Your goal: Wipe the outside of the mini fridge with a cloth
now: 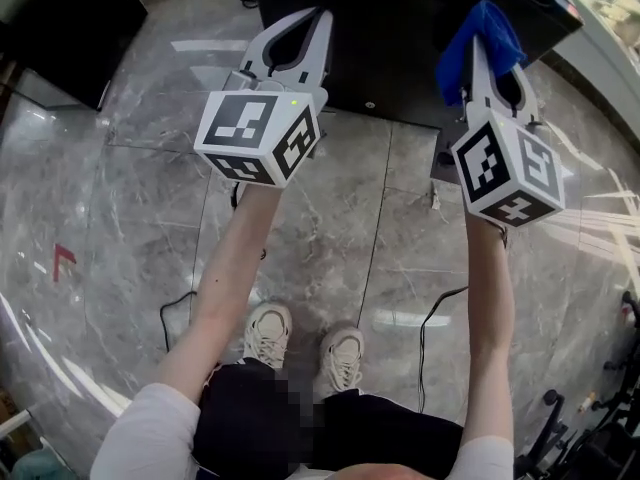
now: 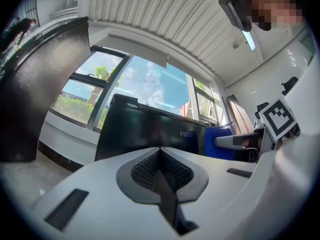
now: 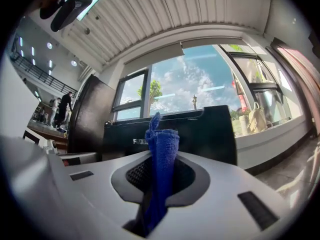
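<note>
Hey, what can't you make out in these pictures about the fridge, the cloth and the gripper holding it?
- Mini fridge, head view: the top edge cuts it off, lettering included.
- Fridge lettering, right gripper view: partly hidden behind the blue cloth.
- Right gripper, head view: the cloth covers its tips.
- Whether the cloth touches the fridge: no view settles it.

Floor [image 1: 380,218]: polished grey marble tiles, with a red arrow mark [image 1: 62,260] and black cables [image 1: 421,363]. Large windows [image 3: 200,79] show blue sky and clouds. Ceiling [image 3: 165,14]: white, ribbed, carrying a tube light [image 2: 248,36].
</note>
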Available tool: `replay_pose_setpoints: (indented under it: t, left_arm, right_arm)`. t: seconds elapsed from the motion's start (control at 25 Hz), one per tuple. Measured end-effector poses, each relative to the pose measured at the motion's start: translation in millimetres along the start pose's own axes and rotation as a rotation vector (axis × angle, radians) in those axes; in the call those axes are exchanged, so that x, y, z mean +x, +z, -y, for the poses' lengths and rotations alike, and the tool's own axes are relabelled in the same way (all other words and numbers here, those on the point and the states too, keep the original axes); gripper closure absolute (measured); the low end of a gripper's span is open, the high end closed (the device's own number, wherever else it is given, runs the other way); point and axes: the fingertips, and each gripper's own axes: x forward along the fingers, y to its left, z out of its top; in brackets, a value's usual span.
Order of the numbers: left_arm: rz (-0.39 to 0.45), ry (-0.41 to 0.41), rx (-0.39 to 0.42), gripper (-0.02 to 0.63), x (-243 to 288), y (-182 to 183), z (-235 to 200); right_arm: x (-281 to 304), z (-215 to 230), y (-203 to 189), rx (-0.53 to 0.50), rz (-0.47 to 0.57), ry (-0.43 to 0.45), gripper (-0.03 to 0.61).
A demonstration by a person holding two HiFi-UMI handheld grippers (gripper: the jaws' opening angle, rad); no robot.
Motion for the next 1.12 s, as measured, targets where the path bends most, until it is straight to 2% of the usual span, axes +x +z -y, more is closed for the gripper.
replay_pose_setpoints:
  t: [0.2,0.36,0.44,0.64,0.88,1.0,1.12]
  left_arm:
    - [-0.004,0.101,0.017,0.609,-32.9,5.9,-50.7]
    - [0.019,0.201,0.079,0.609,-61.6,10.3,-91.6]
    - [0.015,0.234,0.086,0.609,-73.0,8.0,-109.0]
    - [-0.027,0.284,0.075,0.609,-94.1,-4.2,-145.1]
    - [-0.058,0.336,0.070,0.609,-116.2,-15.5,-174.5]
    - [-0.061,0.354,0.035,0.609,-121.1,-20.3,-182.9]
    - [-0.067,0.345,0.045,0.609,-116.8,-23.2,-178.7]
  right_arm:
    - [26.1,-74.4,-9.7,0.030,-0.016,0.125,0.517]
    - [50.9,-127.7,-26.7,0.110,-0.038,0.190,0.517]
    - [62.6,-155.5,-39.5,0.137,-0.058,0.222,0.517]
    - [88.7,-224.8,-73.2,0.107,-0.098,0.301,0.517]
    - [108.0,-247.2,-121.5,0.069,-0.163,0.293,0.517]
    - [112.0,-247.5,-125.2,0.040,-0.155,0.284,0.517]
    - [113.9,-242.1,-122.1,0.052,-0.147,0.271,0.517]
